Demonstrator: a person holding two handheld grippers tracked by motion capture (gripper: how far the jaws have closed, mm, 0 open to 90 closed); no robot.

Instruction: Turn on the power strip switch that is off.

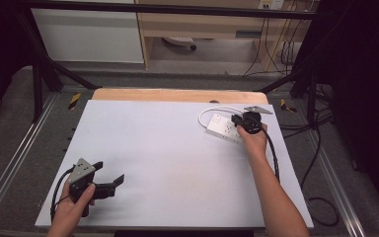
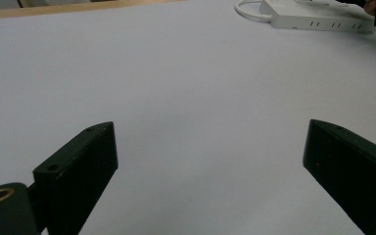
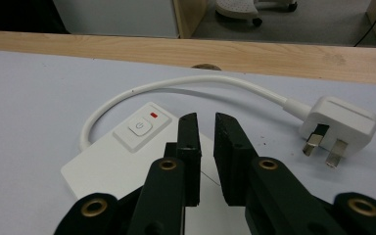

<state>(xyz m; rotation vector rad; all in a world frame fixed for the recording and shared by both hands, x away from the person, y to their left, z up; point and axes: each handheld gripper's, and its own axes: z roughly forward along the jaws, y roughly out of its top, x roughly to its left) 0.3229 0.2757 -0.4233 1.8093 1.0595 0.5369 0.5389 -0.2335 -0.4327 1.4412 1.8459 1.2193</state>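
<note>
Right gripper (image 3: 205, 122) hovered over the power strip (image 1: 223, 128), jaws nearly together with a thin gap, clamping nothing. Left gripper (image 2: 210, 161) rested near the mat's (image 1: 168, 163) near-left corner, jaws spread wide, empty. Strip lay at the far right of the mat, long axis slanting from far-left to near-right, switch (image 3: 139, 128) end farthest, cord (image 3: 186, 83) curling round to the plug (image 3: 340, 127), prongs aimed back at the person.
</note>
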